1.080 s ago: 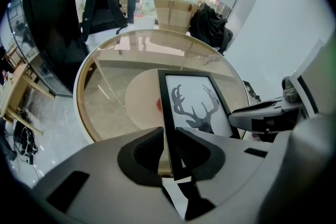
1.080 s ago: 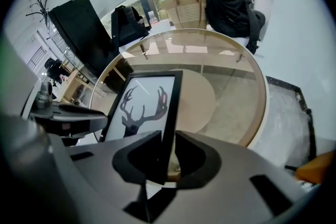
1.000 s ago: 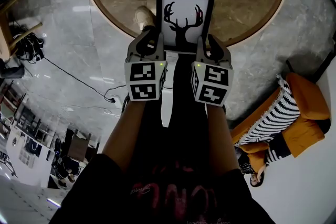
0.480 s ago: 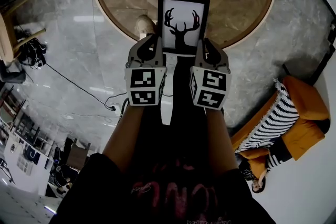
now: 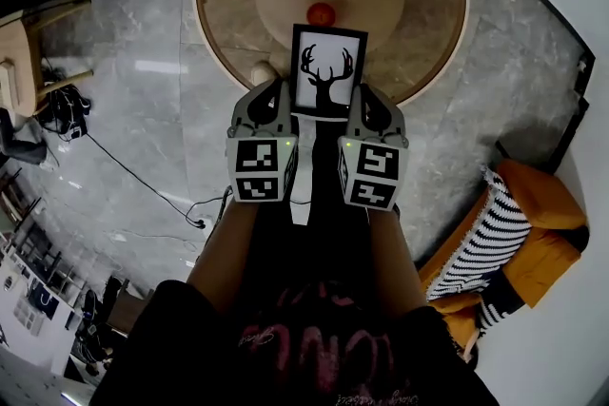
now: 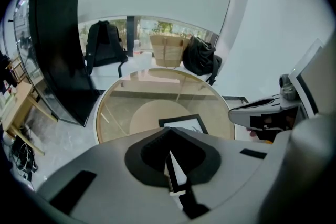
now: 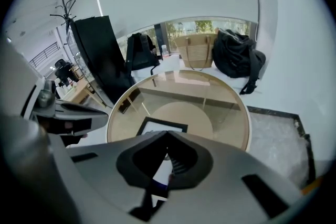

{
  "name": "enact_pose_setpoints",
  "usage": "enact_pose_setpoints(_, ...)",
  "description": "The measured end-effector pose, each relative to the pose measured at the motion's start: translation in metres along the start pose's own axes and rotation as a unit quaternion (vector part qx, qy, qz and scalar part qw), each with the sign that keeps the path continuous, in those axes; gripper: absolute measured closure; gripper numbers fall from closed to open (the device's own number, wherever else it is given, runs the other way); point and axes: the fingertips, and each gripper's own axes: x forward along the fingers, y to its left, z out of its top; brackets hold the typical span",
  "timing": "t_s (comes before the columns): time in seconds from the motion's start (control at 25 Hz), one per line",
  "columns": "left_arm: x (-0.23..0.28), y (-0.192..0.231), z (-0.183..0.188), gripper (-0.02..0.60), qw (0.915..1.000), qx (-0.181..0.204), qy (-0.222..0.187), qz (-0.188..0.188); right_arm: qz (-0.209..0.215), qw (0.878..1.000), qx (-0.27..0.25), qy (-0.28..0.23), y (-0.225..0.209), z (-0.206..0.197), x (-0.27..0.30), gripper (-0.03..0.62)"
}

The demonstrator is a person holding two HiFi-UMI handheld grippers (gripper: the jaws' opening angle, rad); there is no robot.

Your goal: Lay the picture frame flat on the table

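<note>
A black-rimmed picture frame with a deer silhouette on white hangs over the near edge of the round glass table, its face turned up toward me. My left gripper is shut on its lower left edge and my right gripper is shut on its lower right edge. In the left gripper view the frame runs into the closed jaws; the right gripper view shows the frame the same way. A red-orange ball lies on the table just beyond the frame.
An orange armchair with a striped cushion stands on the floor at right. A wooden chair and cables are at left. Bags and a black panel stand beyond the table's far side.
The frame and both grippers look smaller and sit farther over the table. The whole table has come into view. Both grips are unchanged.
</note>
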Motion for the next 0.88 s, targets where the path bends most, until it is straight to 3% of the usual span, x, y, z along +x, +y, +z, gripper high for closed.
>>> enact_pose_setpoints(0.6,-0.07,-0.001,0.078,0.572,0.9962,0.027,-0.081,0.013,0.008,0.994,-0.033,-0.1,0.014,0.087,-0.074,0.574)
enact_pose_setpoints(0.88,-0.105,-0.007,0.121,0.572,0.9916,0.043,-0.121,0.017,0.022,0.985,-0.074,-0.155,0.024,0.129,-0.114,0.574)
